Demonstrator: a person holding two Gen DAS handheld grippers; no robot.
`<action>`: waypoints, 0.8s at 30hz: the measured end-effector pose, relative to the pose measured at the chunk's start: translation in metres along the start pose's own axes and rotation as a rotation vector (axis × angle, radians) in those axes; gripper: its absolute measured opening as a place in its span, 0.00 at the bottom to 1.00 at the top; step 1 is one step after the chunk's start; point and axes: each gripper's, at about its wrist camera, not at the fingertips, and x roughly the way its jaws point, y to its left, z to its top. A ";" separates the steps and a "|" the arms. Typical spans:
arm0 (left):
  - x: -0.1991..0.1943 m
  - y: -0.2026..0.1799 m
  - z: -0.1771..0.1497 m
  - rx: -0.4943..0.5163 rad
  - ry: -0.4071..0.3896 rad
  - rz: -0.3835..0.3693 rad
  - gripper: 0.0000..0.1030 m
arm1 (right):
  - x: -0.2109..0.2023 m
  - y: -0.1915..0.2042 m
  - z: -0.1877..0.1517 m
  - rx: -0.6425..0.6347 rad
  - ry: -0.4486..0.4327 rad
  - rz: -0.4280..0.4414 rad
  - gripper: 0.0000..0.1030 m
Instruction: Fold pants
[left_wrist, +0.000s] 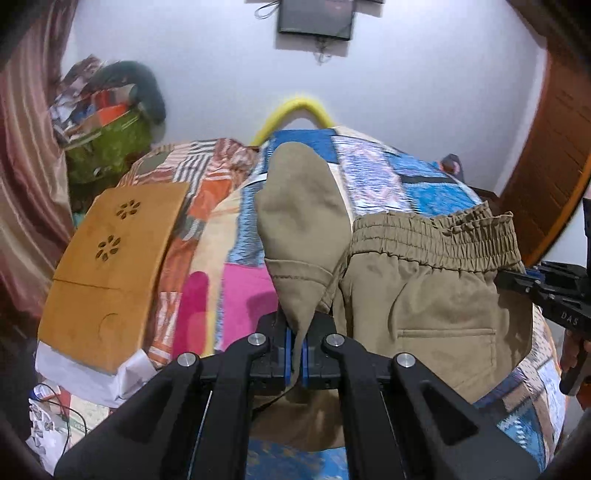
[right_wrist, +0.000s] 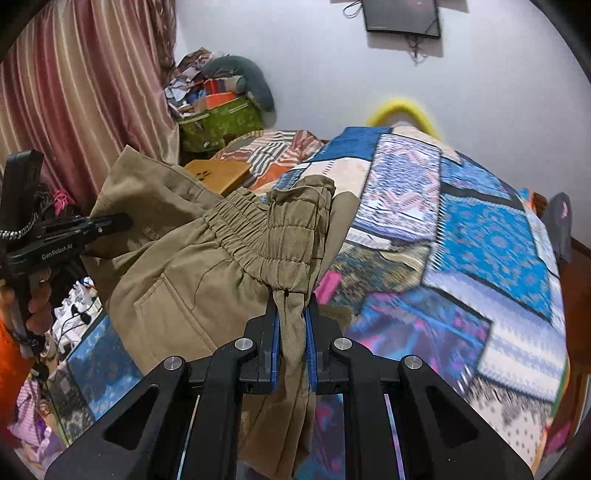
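Observation:
Khaki pants (left_wrist: 424, 295) with an elastic waistband (left_wrist: 436, 236) are held up over a patchwork bedspread (left_wrist: 388, 173). My left gripper (left_wrist: 295, 354) is shut on a fold of the pants fabric, with a leg end (left_wrist: 299, 214) rising above it. My right gripper (right_wrist: 291, 347) is shut on the waistband end (right_wrist: 295, 236). In the right wrist view the pants (right_wrist: 177, 288) stretch left to the left gripper (right_wrist: 122, 221). In the left wrist view the right gripper (left_wrist: 506, 277) shows at the right edge.
A wooden lap board (left_wrist: 114, 266) lies on the bed's left side. A green bag (left_wrist: 110, 144) full of clutter and a pink curtain (right_wrist: 74, 92) stand at the left. A wooden door (left_wrist: 554, 147) is at the right. Cables and bags (left_wrist: 55, 417) lie on the floor.

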 end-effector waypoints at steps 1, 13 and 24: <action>0.005 0.008 0.001 -0.006 0.002 0.007 0.03 | 0.009 0.001 0.004 0.011 0.007 0.013 0.10; 0.092 0.060 0.001 -0.076 0.101 0.000 0.03 | 0.080 0.004 0.015 0.003 0.041 -0.008 0.10; 0.149 0.090 -0.028 -0.116 0.234 0.042 0.09 | 0.118 -0.014 -0.010 0.015 0.133 -0.061 0.11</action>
